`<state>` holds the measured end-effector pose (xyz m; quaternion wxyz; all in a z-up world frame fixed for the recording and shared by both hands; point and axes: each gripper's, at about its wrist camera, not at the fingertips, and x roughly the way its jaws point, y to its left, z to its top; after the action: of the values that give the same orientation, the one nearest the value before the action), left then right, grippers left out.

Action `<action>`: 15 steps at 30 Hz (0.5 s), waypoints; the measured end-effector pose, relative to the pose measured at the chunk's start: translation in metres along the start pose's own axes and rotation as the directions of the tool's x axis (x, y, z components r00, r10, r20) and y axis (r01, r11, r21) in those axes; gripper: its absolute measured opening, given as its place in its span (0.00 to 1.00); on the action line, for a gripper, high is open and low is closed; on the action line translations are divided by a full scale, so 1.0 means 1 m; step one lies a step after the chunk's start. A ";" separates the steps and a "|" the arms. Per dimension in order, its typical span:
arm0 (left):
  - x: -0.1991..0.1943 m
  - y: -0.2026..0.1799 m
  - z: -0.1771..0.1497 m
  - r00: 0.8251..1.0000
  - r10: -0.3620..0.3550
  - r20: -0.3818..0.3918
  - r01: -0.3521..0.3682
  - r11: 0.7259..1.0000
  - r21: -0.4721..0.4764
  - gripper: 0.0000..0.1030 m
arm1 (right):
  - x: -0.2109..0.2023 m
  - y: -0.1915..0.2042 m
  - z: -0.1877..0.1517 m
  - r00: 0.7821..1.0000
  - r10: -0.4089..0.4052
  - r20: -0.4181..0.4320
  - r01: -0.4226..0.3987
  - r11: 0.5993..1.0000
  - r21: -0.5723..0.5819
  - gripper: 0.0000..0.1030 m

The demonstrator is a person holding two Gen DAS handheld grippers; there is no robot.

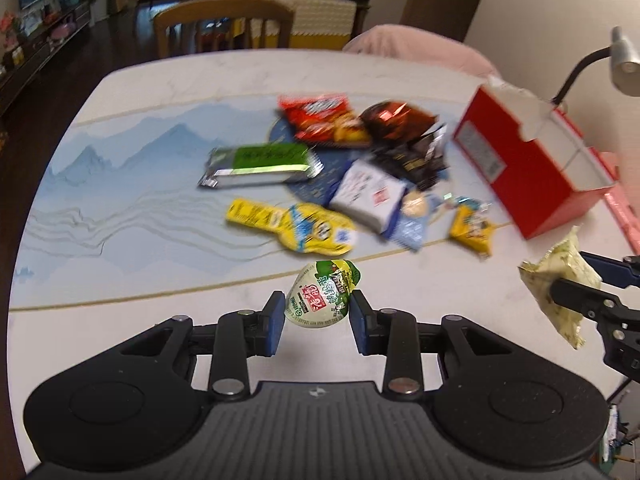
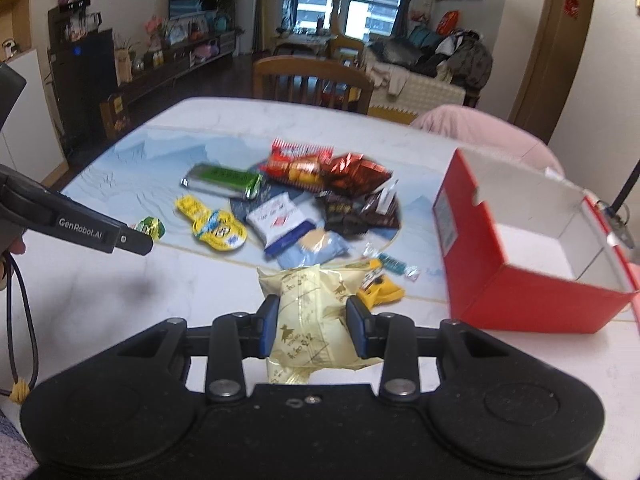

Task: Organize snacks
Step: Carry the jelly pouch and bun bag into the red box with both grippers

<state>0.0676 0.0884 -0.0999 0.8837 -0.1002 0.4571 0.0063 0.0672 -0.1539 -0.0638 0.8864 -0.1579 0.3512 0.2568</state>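
My left gripper (image 1: 316, 312) is shut on a small round green-and-white jelly cup (image 1: 320, 298), held above the white table (image 1: 120, 320). My right gripper (image 2: 312, 320) is shut on a pale yellow snack packet (image 2: 308, 316); that same yellow packet (image 1: 560, 284) shows at the right edge of the left wrist view. A pile of snacks lies on the blue placemat (image 1: 120, 184): a green bar (image 1: 260, 164), a yellow pouch (image 1: 296, 224), a white packet (image 1: 368, 194), red bags (image 1: 320, 120) and dark packets (image 1: 416, 160). An open red box (image 2: 528, 248) stands empty at the right.
A wooden chair (image 2: 312, 80) stands at the table's far side, with a pink cushion (image 2: 488, 132) beside it. A lamp (image 1: 620, 60) on a black neck rises behind the red box. The left gripper's arm (image 2: 80, 220) crosses the left of the right wrist view.
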 end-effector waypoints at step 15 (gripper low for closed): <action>-0.028 -0.104 0.073 0.993 -0.076 0.094 0.067 0.993 0.101 0.32 | -0.025 -0.110 0.044 0.991 -0.060 0.123 0.050 0.995 0.081 0.34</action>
<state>0.1209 0.0021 -0.0180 0.9086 -0.0729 0.4091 -0.0429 0.1374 -0.2324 -0.0040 0.9189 -0.1167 0.3003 0.2278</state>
